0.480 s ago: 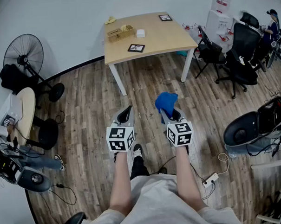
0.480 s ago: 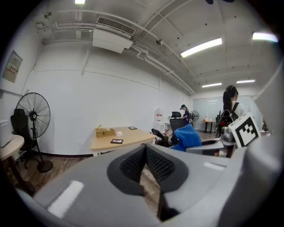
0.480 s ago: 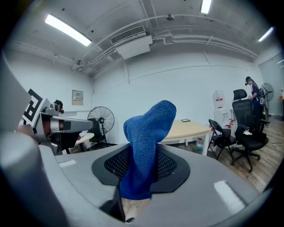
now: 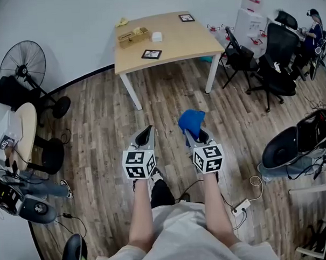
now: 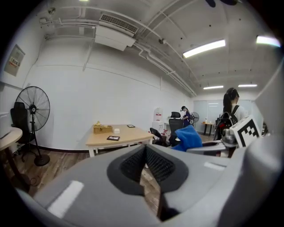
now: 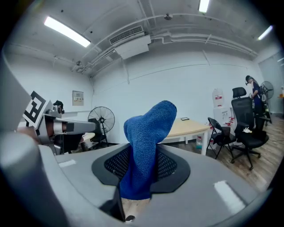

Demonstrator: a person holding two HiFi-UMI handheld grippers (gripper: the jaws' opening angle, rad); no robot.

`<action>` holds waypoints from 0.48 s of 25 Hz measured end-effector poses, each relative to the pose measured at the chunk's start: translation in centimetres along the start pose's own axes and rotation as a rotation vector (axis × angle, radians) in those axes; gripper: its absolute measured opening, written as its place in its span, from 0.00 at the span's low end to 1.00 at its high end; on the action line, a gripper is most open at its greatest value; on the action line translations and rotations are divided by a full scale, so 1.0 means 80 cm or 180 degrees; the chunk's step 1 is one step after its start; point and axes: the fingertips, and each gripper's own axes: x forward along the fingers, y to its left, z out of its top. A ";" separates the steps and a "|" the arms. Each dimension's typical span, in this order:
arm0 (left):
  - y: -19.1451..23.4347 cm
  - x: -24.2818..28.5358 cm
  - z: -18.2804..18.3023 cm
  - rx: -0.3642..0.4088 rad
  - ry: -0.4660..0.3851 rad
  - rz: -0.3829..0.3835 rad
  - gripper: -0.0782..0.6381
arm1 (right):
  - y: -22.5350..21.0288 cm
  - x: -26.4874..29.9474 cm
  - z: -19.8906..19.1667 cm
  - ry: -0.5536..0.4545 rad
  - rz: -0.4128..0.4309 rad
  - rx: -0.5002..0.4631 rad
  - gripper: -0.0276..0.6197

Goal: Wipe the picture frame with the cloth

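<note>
Right gripper jaws clamped on blue cloth, which pokes up past the tips; left gripper jaws together, nothing btwn them.

Table well ahead; picture frame flat near its front edge.

Risk: frame prob. slides when wiped unless left gripper steadies it; cloth pinched low, may flop.

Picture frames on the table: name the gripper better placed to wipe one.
Right. The right gripper is shut on the blue cloth; the left gripper is shut on nothing. Both hang well short of the table.
</note>
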 end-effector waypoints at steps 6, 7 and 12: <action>0.010 0.028 0.000 -0.0016 0.0079 0.0072 0.18 | -0.031 0.019 -0.001 0.0027 0.0058 0.0191 0.24; 0.015 0.034 0.003 -0.0027 0.0076 0.0090 0.18 | -0.035 0.025 0.002 0.0024 0.0070 0.0211 0.24; 0.032 0.084 0.020 -0.0026 0.0059 0.0074 0.18 | -0.060 0.068 0.021 -0.0013 0.0073 0.0254 0.24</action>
